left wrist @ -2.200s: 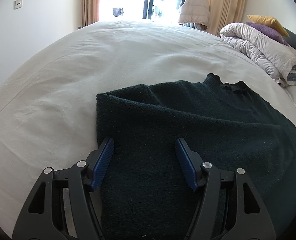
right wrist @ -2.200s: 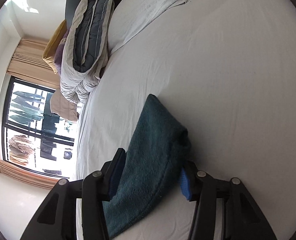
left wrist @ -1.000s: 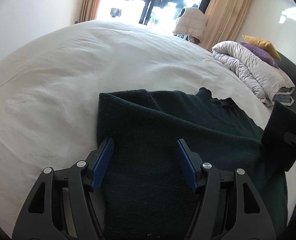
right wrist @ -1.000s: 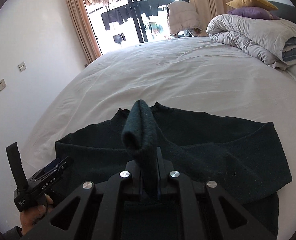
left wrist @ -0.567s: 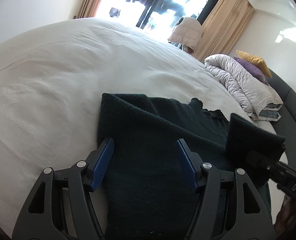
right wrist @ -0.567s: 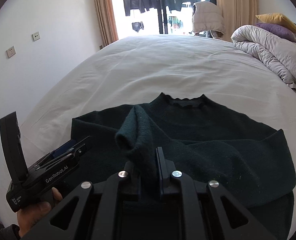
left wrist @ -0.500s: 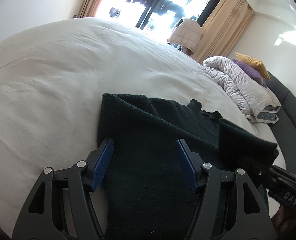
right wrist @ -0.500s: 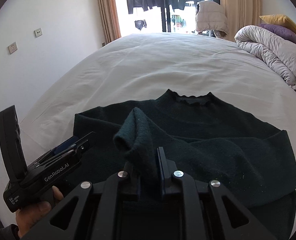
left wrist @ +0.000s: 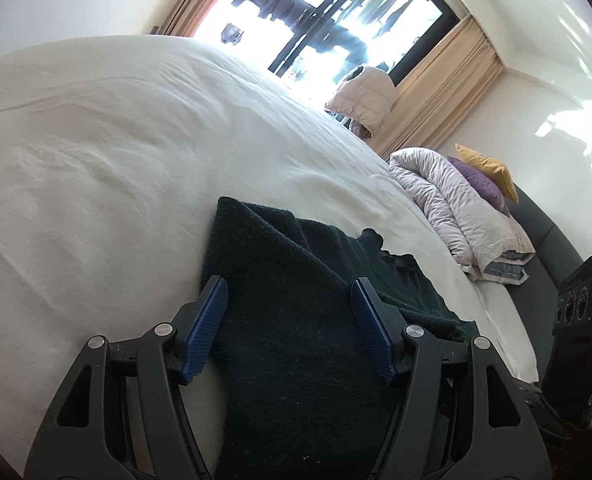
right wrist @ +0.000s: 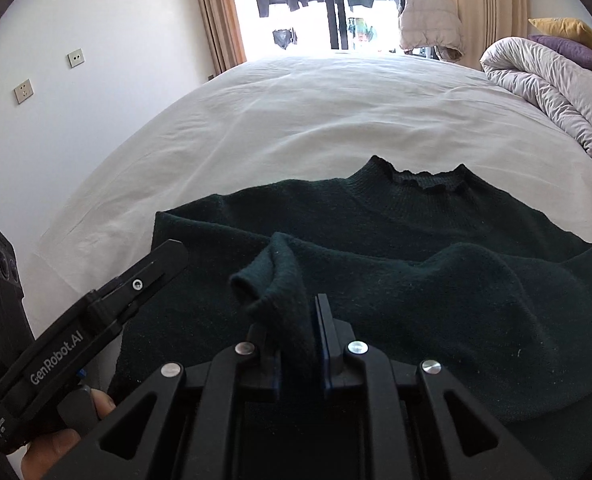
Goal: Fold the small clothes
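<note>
Pinching the cuff (right wrist: 283, 300), the right gripper (right wrist: 296, 340) has its jaws nearly together on the fabric; they have just been opening slightly, and the knit still sits between the pads. The sleeve (right wrist: 476, 280) arcs across the sweater (right wrist: 376, 220), which lies flat near the bed's (right wrist: 296, 120) near edge, collar toward the window. If the pinch loosens too soon, the cuff could drop short and bunch, leaving a crooked fold. The left gripper (left wrist: 287, 328), jaws apart and holding nothing, hangs over the sweater's left side; lowering carelessly could snag and drag the knit. A hard pull might slide the whole sweater.
</note>
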Demonstrator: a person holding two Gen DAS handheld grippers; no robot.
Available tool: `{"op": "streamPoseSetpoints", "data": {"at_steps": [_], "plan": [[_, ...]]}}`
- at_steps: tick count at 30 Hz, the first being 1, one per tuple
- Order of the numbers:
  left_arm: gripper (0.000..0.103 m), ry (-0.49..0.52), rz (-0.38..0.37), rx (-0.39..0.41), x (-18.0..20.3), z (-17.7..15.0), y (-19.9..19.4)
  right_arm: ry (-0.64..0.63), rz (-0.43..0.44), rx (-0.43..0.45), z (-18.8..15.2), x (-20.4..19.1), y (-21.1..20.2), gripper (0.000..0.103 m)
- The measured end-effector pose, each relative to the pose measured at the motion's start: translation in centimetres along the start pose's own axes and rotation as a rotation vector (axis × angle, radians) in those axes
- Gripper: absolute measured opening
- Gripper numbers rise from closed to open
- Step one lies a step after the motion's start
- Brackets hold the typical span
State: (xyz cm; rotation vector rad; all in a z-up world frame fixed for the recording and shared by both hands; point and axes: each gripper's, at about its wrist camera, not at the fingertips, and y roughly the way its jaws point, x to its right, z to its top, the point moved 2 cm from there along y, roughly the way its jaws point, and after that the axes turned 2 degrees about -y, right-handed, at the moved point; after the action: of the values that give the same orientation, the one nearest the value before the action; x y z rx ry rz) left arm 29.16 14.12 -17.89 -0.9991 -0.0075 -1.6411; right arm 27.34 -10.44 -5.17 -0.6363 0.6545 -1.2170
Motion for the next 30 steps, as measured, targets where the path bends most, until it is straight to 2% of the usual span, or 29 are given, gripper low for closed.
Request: {"op": "streamPoseSetpoints", "data": {"at_steps": [2,5,7,9,12,14,16,18,20,23,24,25,27,28,30], "plan": [[0.063,-0.005,-0.002,0.010,0.0,0.1,-0.2,0.011,0.012,0.011,-0.1,-0.1,0.4,0.019],[0.063,-0.009,-0.004,0.016,-0.1,0.1,-0.3,0.031,0.060,0.039,-0.5,-0.4,0.6,0.034],[0.064,-0.009,-0.005,0.016,-0.1,0.1,-0.3,0.036,0.152,0.049,-0.9,-0.6,0.1,0.065],[0.064,-0.020,-0.015,0.019,-0.2,0.2,-0.4,0.032,0.200,0.032,-1.4,-0.8,-0.9,0.072],[0.064,-0.045,-0.008,0.016,-0.6,0.4,-0.8,0.029,0.297,0.046,-2.8,0.3,-3.5,0.078],[0.065,-0.075,0.013,0.031,-1.0,0.7,-1.8,0.047,0.254,0.060,-4.1,2.3,-5.3,0.078],[0.065,-0.104,0.044,0.042,-1.1,1.0,-2.7,0.149,0.242,0.070,-5.6,6.2,-7.4,0.074],[0.070,-0.072,0.092,0.049,-0.2,1.2,-3.3,0.256,0.230,0.103,-6.7,9.9,-9.1,0.073],[0.070,-0.012,0.099,0.033,1.8,1.1,-3.1,0.336,0.188,0.130,-7.6,13.5,-10.5,0.073],[0.070,0.139,0.083,0.002,6.7,0.7,-2.0,0.420,0.151,0.156,-8.3,18.5,-11.9,0.071],[0.070,0.205,0.085,-0.010,8.5,0.4,-1.5,0.449,0.139,0.159,-8.4,20.2,-12.2,0.067],[0.070,0.276,0.093,-0.024,10.3,-0.1,-0.7,0.471,0.137,0.163,-8.5,21.4,-12.3,0.058],[0.070,0.405,0.135,-0.067,12.7,-1.5,1.1,0.518,0.147,0.173,-8.3,24.1,-12.3,0.046],[0.070,0.454,0.179,-0.097,13.2,-2.4,2.2,0.529,0.152,0.171,-8.0,24.9,-12.1,0.039],[0.070,0.479,0.254,-0.187,12.4,-3.9,4.2,0.560,0.176,0.137,-7.3,26.9,-11.0,0.036]]}}
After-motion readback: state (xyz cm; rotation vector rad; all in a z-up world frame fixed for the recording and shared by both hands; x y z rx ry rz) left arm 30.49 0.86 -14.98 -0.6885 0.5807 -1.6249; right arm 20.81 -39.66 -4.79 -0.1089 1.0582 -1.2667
